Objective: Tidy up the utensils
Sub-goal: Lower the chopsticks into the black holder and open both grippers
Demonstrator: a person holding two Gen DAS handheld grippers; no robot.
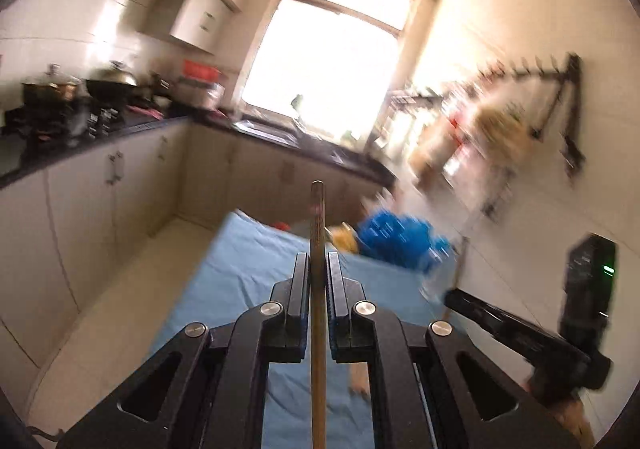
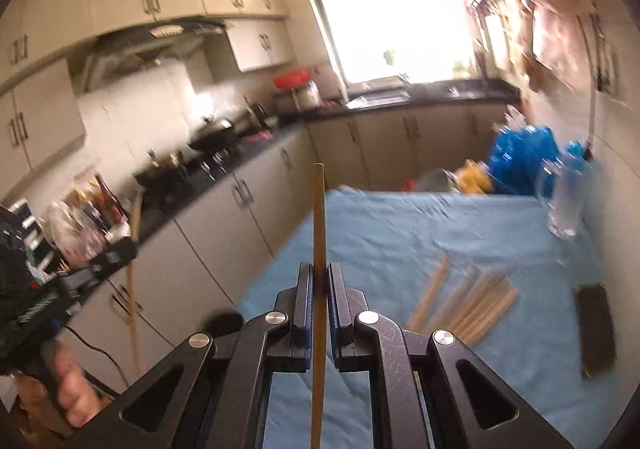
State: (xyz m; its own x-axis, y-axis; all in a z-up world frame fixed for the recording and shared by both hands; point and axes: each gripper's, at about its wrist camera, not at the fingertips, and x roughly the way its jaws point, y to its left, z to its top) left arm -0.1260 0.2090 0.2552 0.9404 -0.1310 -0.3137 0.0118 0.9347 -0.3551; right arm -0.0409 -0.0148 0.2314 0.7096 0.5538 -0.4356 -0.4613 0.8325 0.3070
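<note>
Wooden chopsticks were the things to count: one chopstick (image 1: 318, 233) stood upright between the pads of the left tool (image 1: 318, 265), which was clenched on it, its tip rising past the fingers. A second single chopstick (image 2: 319, 217) was gripped the same way in the right tool (image 2: 319, 275), also clenched tight. Below and to the right of the right tool, a loose pile of chopsticks (image 2: 468, 303) lay on the blue cloth (image 2: 400, 233) covering the worktop; blur kept me from counting them exactly, though at least five sticks showed. One dark flat object (image 2: 596, 329) lay farther right of that pile, apart from it. Ahead of the right tool, at the cloth's far right, stood one clear glass (image 2: 564, 205), with one blue bag (image 2: 520, 153) just behind it. One hand (image 2: 74, 393) of the person showed at the lower left of the right tool's view, wrapped round the other tool's handle.
</note>
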